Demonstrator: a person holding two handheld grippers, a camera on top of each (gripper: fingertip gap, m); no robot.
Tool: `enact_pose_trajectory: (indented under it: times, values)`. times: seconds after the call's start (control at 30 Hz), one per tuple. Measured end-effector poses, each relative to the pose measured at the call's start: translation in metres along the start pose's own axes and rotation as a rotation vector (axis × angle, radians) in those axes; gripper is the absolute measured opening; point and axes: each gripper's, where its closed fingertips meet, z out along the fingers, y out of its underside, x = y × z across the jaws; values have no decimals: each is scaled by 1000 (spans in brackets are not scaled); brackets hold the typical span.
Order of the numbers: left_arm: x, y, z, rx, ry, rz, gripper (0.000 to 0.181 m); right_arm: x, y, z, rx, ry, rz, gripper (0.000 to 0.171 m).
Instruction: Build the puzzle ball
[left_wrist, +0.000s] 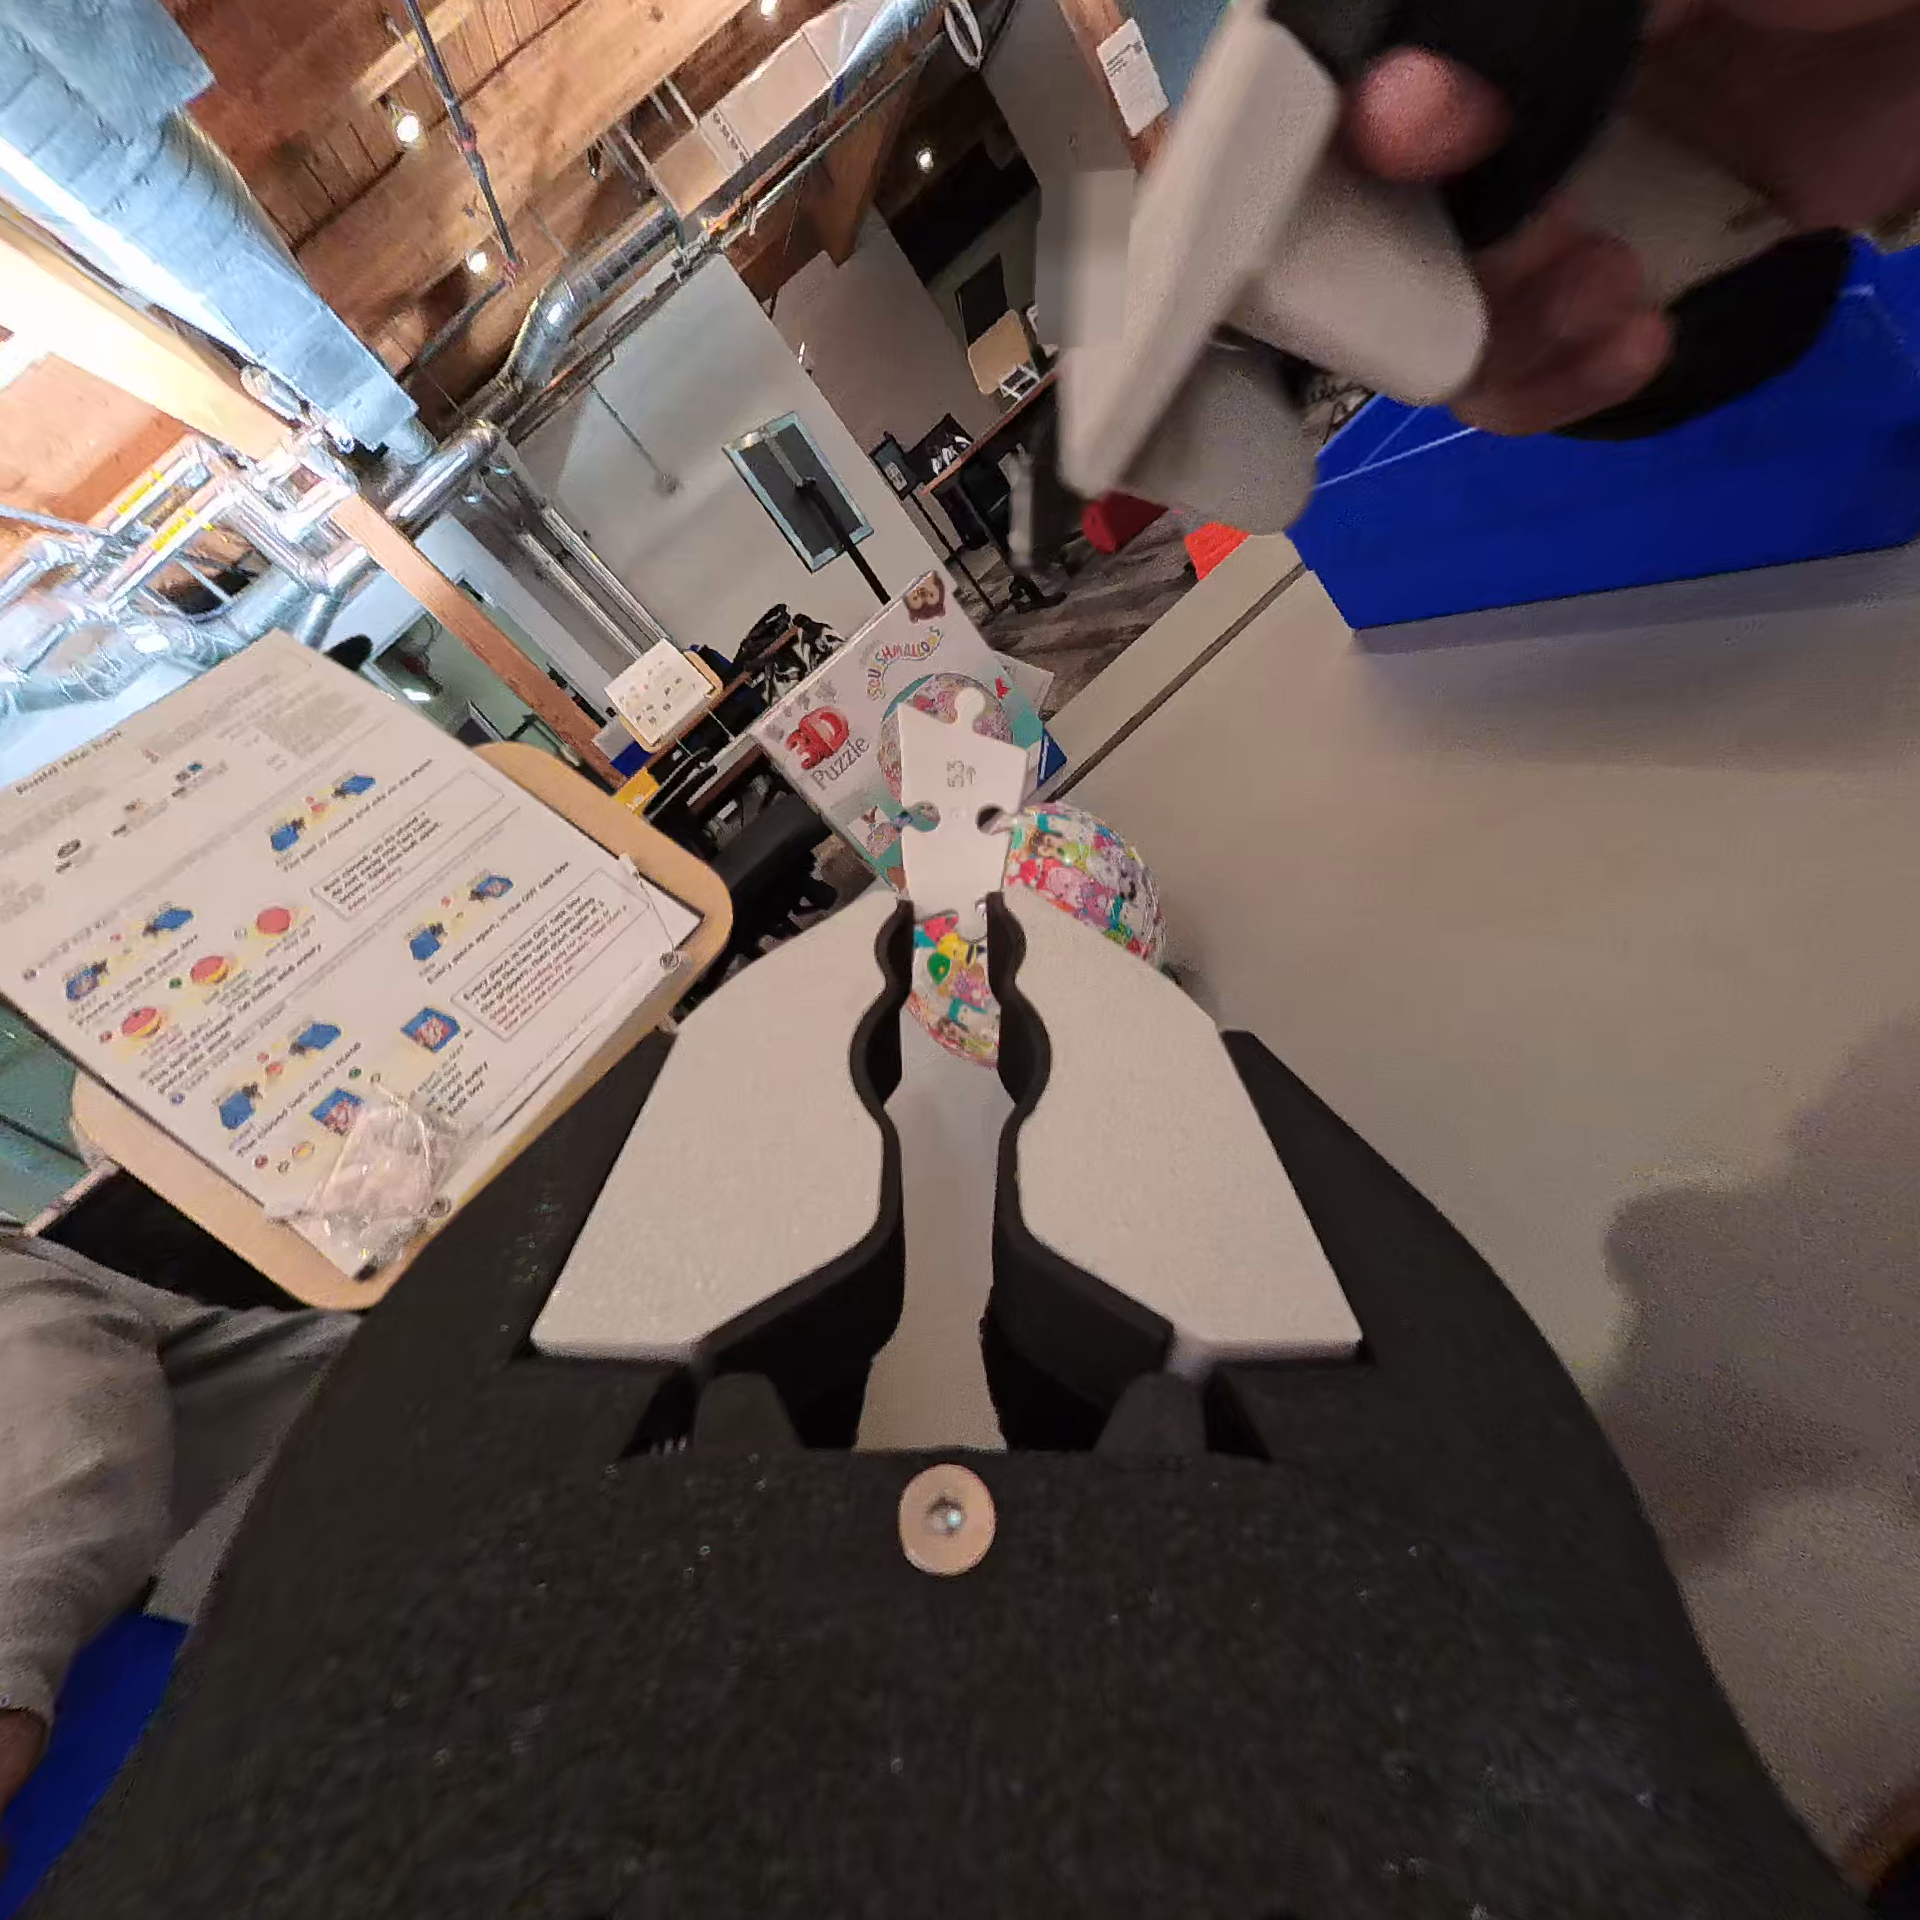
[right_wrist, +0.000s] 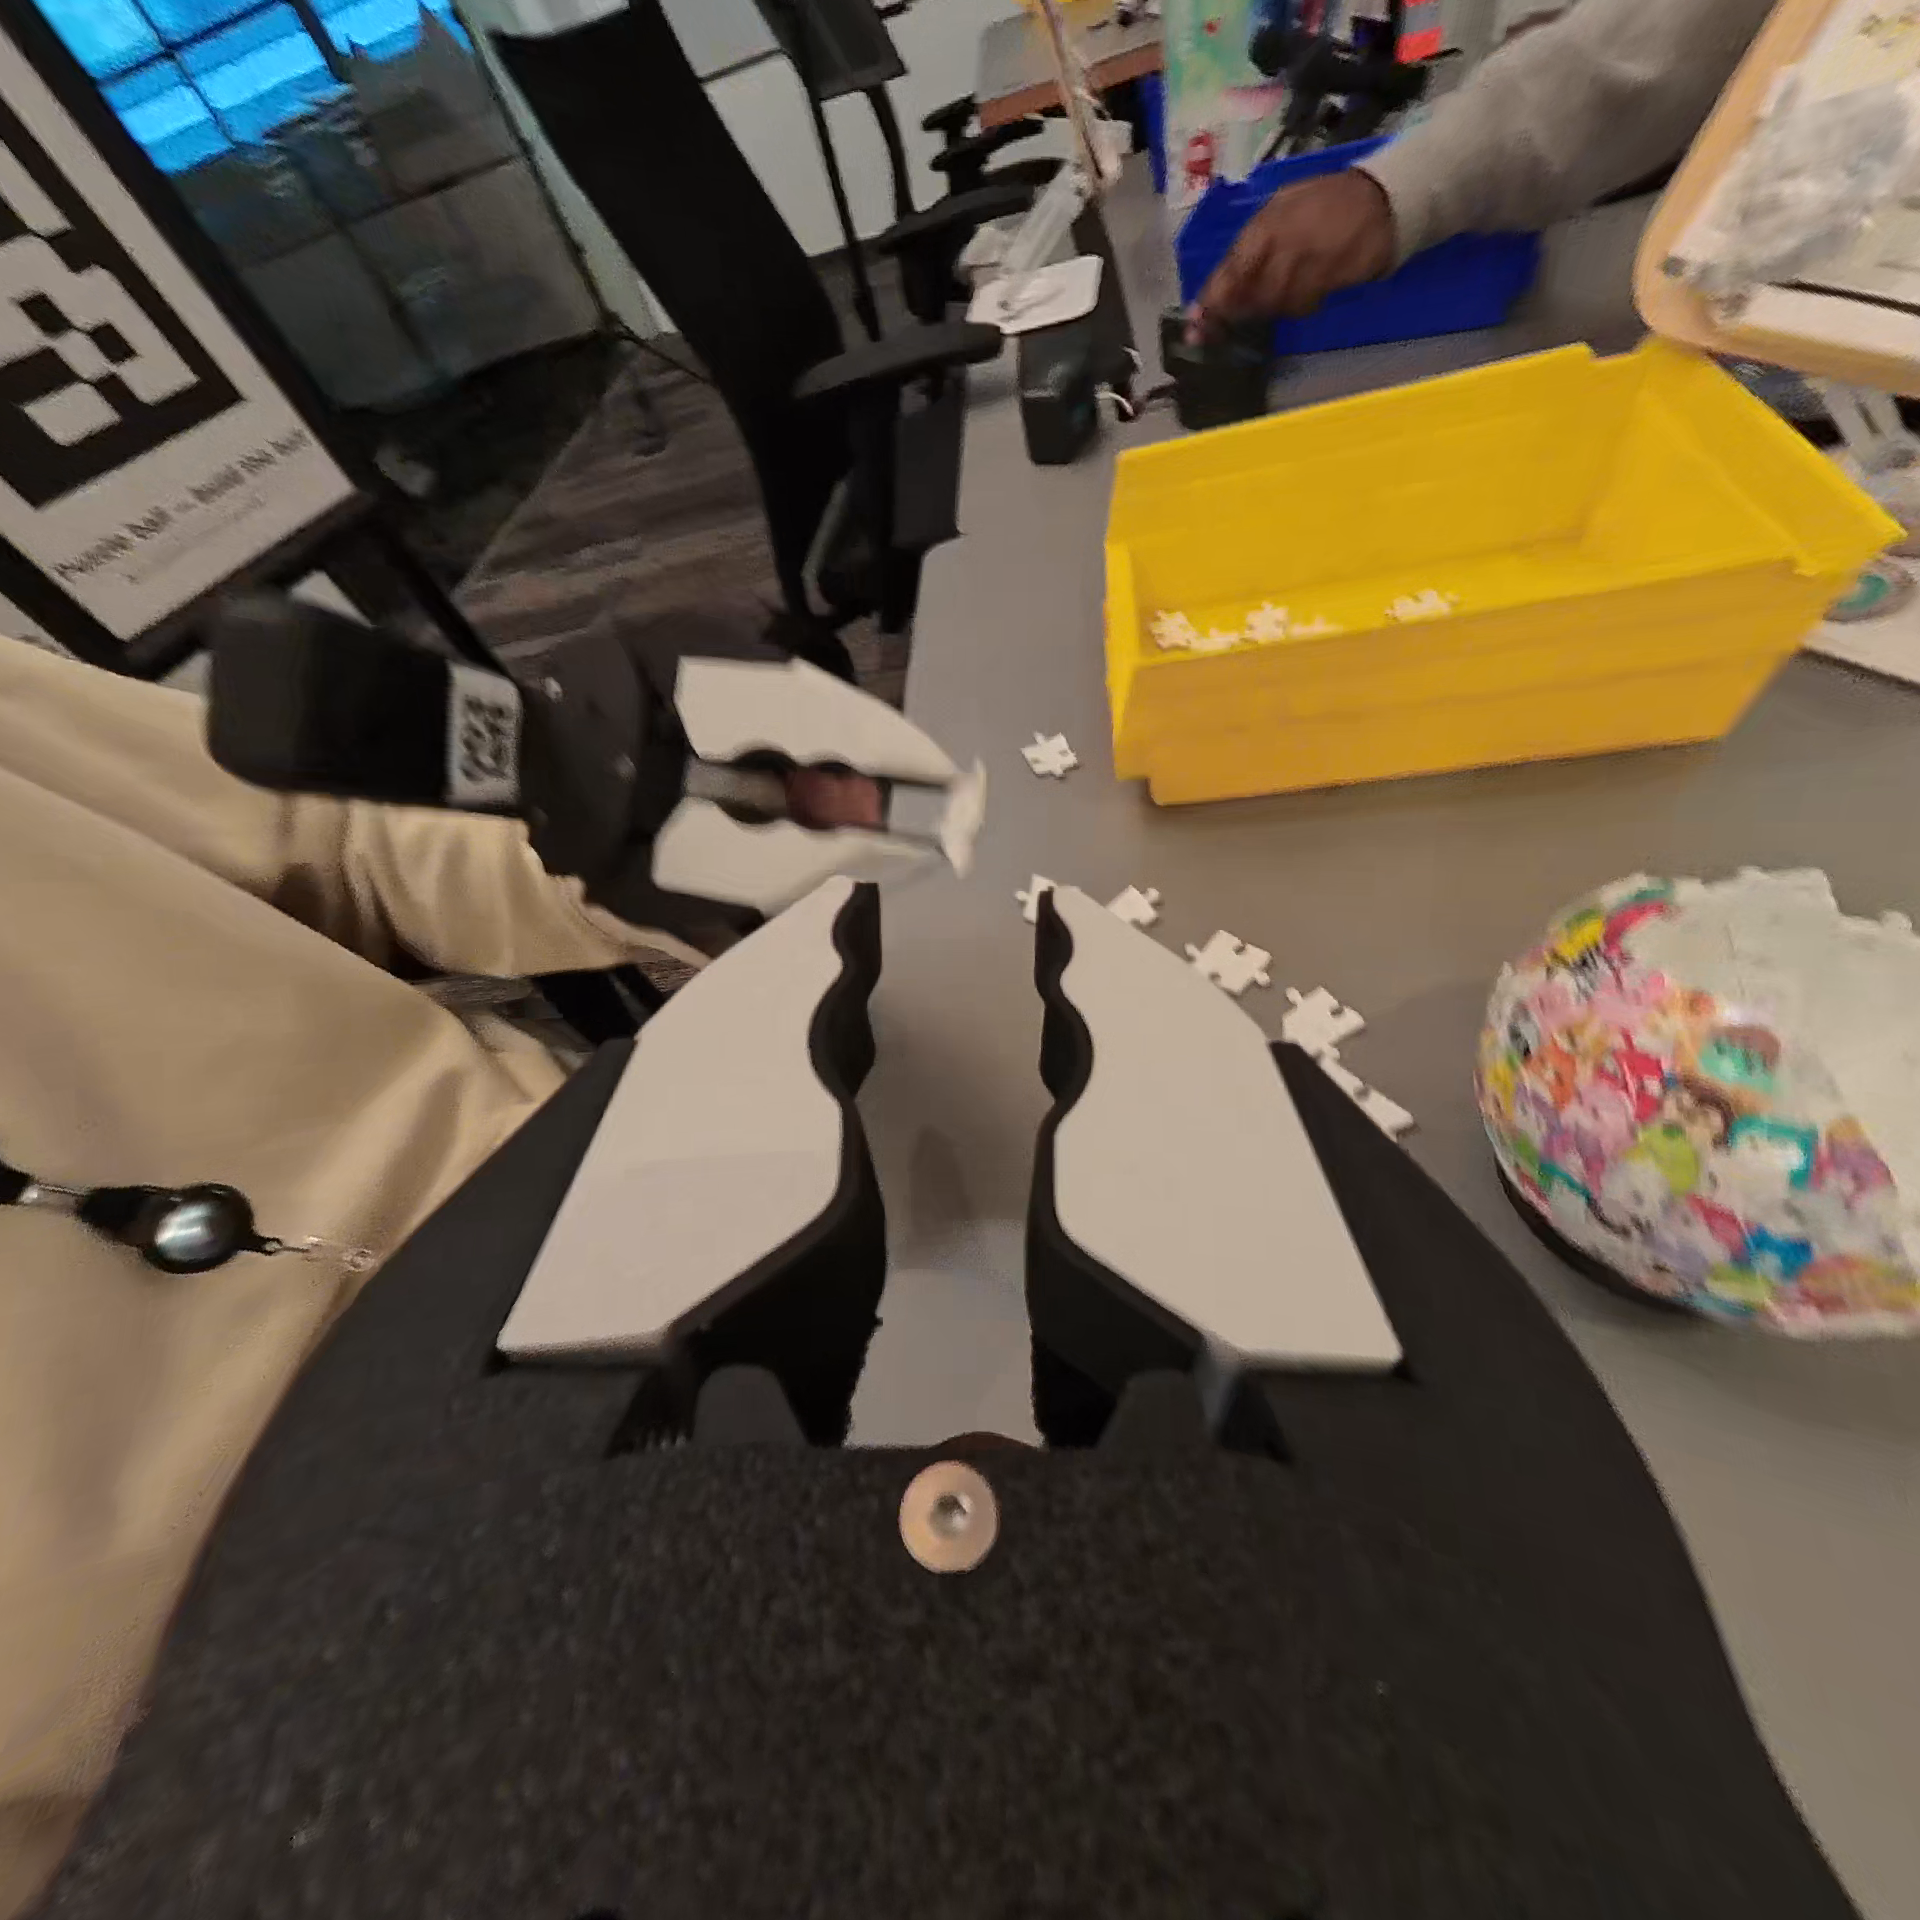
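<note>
Black housing fills the foreground of the left wrist view, and out at its tip the left claw (left_wrist: 948, 914) is clenched on a white puzzle piece (left_wrist: 958, 790), pinched by its lower edge so it stands upright, blank back to the camera. Just behind it on the grey bench (left_wrist: 1507, 883) sits the puzzle ball (left_wrist: 1081, 873), colourful and only partly built. Behind that leans the puzzle's box (left_wrist: 842, 727), and off to the left a wooden board (left_wrist: 665, 904) props up a printed instruction sheet (left_wrist: 312, 883). High in the upper right the right claw shows close and blurred, with a hand (left_wrist: 1538, 208) wrapped round its handle, in front of a blue bin (left_wrist: 1621, 499).

Over to the right wrist view: the right claw (right_wrist: 951, 914) is released, fingers spread with bare bench showing between them, gripping nothing. Just beyond its left fingertip the left claw (right_wrist: 935, 821) comes in from the left, still shot gripping that white piece (right_wrist: 966, 816) above the bench. Loose white pieces (right_wrist: 1226, 956) trail across the bench beside the right finger, one more (right_wrist: 1049, 753) lies near a yellow bin (right_wrist: 1455, 634), and more white pieces lie inside that bin. The ball (right_wrist: 1704, 1122) rests at the right edge, its open, jagged top showing a white inside. Farther back, another person's hand (right_wrist: 1299, 249) reaches toward a dark object on the bench.
</note>
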Motion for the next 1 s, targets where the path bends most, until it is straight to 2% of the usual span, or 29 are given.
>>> enact_pose_trajectory:
  times: [0.07,0.2,0.43,0.77,0.9,1.0]
  values:
    - [3,0,10,5,-9,17,13,1,-11,7,-15,-30,-6,28]
    - [-5,2,20,6,-51,51,13,20,0,17,-110,24,10,25]
    - [-11,12,26,-2,-52,22,13,38,2,31,-58,-16,81,14]
    - [-10,18,28,-22,-52,38,13,45,7,40,-17,-48,119,16]
    - [-3,18,30,-28,-49,74,13,39,5,40,-4,-80,116,4]
    - [-1,18,31,-28,-41,61,13,42,7,39,-23,-50,112,3]
